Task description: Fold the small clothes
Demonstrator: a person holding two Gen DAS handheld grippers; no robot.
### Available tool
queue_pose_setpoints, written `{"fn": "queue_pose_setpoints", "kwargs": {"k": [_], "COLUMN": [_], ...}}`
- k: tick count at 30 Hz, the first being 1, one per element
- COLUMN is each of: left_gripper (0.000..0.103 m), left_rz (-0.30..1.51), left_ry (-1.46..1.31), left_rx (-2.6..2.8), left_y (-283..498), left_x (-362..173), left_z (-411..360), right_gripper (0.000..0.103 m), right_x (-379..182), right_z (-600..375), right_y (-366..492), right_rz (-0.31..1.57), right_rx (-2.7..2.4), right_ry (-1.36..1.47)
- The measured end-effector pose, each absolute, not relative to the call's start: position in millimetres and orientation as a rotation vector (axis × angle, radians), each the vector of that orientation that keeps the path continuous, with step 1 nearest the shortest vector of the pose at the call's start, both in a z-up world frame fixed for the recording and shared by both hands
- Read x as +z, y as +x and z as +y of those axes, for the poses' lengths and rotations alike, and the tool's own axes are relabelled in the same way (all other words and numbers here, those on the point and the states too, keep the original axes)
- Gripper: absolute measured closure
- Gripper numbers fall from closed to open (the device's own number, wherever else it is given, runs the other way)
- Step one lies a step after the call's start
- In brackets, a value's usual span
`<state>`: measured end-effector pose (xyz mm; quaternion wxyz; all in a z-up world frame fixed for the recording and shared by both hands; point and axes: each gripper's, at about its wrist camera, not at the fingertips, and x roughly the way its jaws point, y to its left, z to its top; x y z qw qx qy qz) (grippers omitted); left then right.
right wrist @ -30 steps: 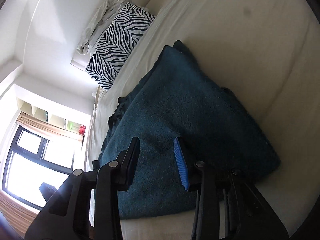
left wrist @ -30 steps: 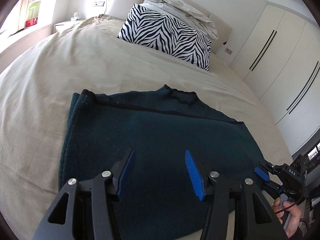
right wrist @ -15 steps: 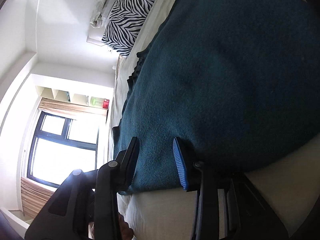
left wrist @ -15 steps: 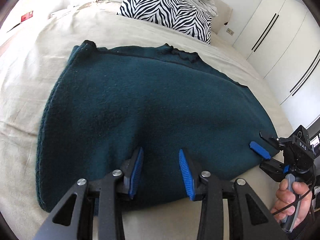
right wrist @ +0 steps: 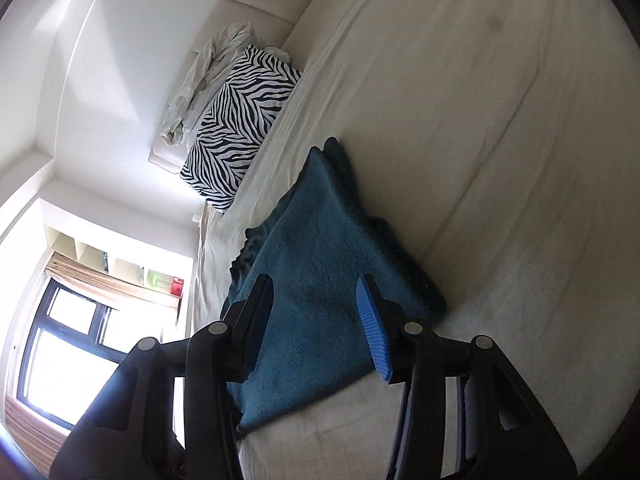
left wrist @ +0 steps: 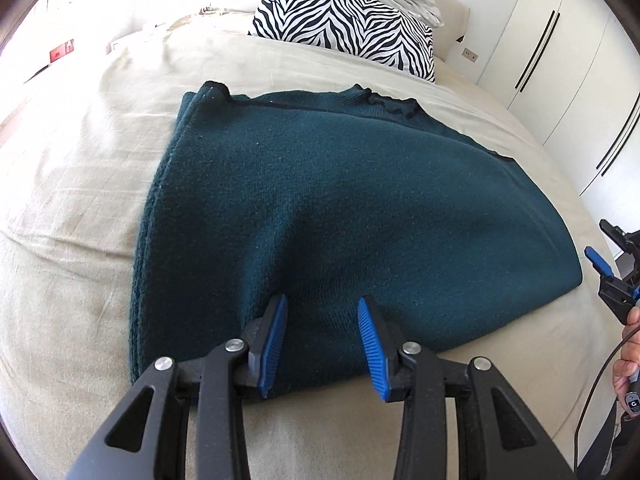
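Left gripper jaws spread wide, holding nothing, poised over the near edge of the folded dark teal sweater. Right gripper likewise open and empty above the sweater's right edge. Sweater lies flat on the beige bed; zebra pillow at the headboard beyond, white wardrobe to the right.

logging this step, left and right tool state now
Left tool: open, holding nothing, over the teal garment.
Right tool: open, holding nothing.
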<state>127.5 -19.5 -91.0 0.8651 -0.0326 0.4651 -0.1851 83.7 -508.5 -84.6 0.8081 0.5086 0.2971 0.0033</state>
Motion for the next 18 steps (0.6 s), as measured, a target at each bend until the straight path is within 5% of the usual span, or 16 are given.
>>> {"fn": "queue_pose_setpoints", "kwargs": {"k": [11,18], "left_gripper": [0.062,0.062], "left_rz": [0.971,0.970], "left_ry": [-0.078,-0.193], "left_rx": [-0.398,-0.433], "left_y": [127.5,127.6], "left_x": [-93.5,-89.3], "left_z": [-17.9,3.2], "right_gripper": [0.060,0.063], "right_x": [-85.6,-115.4], "right_z": [-371.0,-399.7], "right_y": [164.4,144.8], "right_rz": [0.906,0.911], "right_rx": [0.348,0.315], "right_ry": [0.951,0.994]}}
